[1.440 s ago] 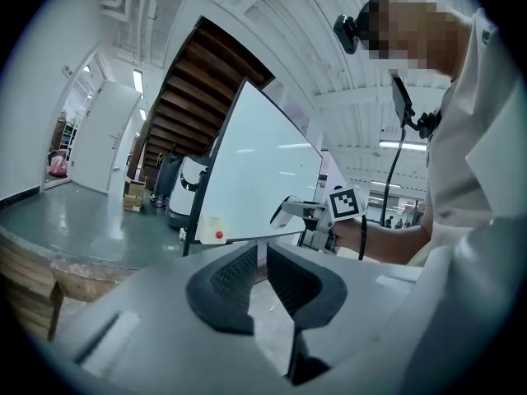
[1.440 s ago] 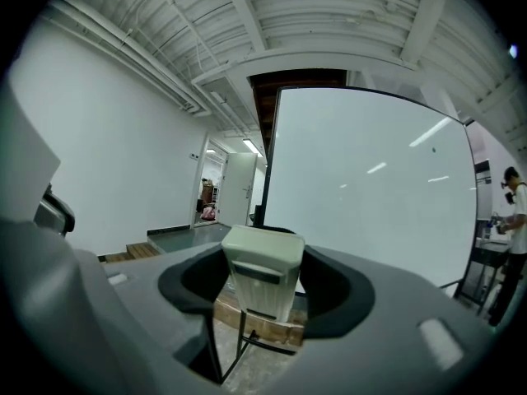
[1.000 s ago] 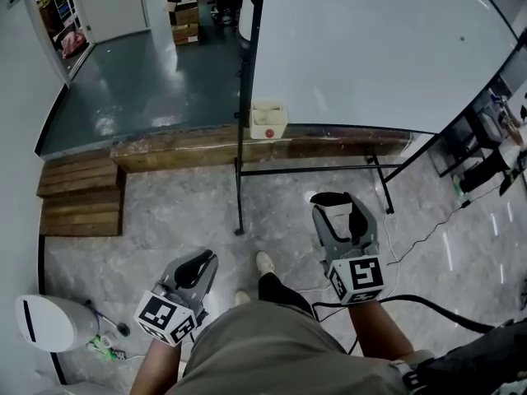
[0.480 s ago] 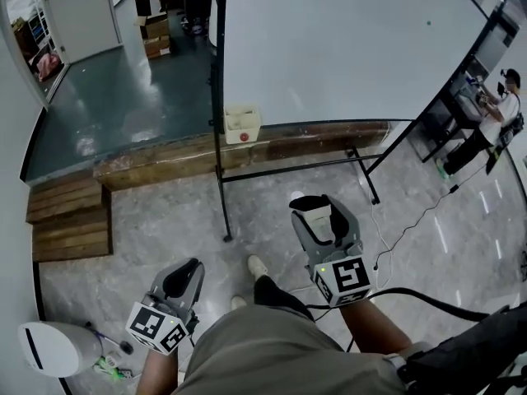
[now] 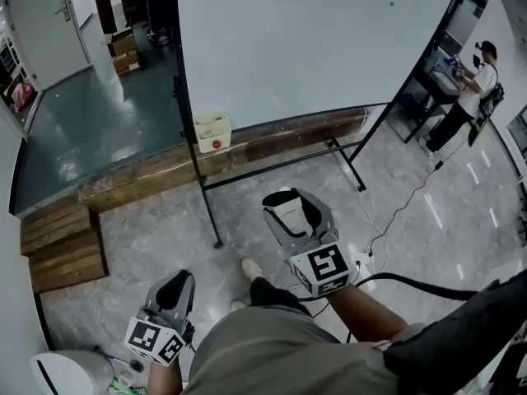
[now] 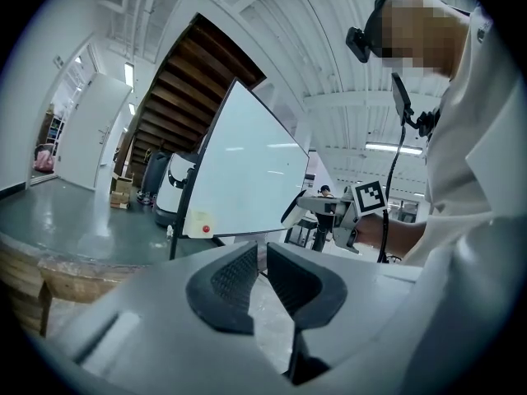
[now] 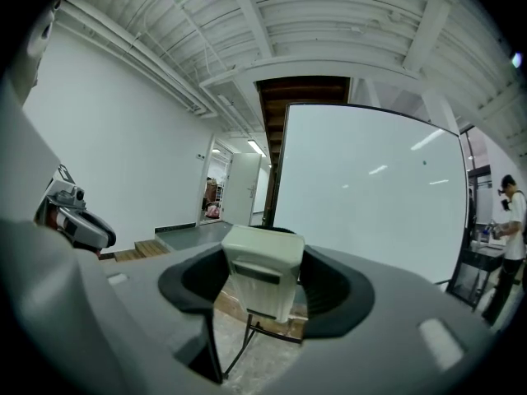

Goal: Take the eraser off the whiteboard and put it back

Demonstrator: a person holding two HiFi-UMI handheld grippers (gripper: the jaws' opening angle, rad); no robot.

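Right gripper (image 5: 286, 202): jaws wide, pinching the eraser (image 7: 262, 274), a pale block held out in front of the whiteboard (image 5: 296, 39) and clear of it. The eraser's sides are covered by the dark pads, and its underside cannot be seen in any view.

Left gripper (image 6: 262, 253): pads pressed nearly together with only a thin slit between them, nothing in it. It hangs low beside the person's leg.

Whiteboard: top edge cut off in the head view, face blank white. A small cream box (image 5: 211, 132) with a red dot hangs at its lower left corner; contents too small to make out.

A white rounded object (image 5: 70, 374) is cropped at the bottom left; kind unclear.

Floor (image 5: 165, 220): grey polished stone. A black cable (image 5: 412, 200) runs across it.

Beyond the whiteboard's black stand is a raised dark green floor (image 5: 90, 130) with wooden steps (image 5: 62, 249) at its edge.

Another person (image 5: 473, 81) stands at a bench far right.
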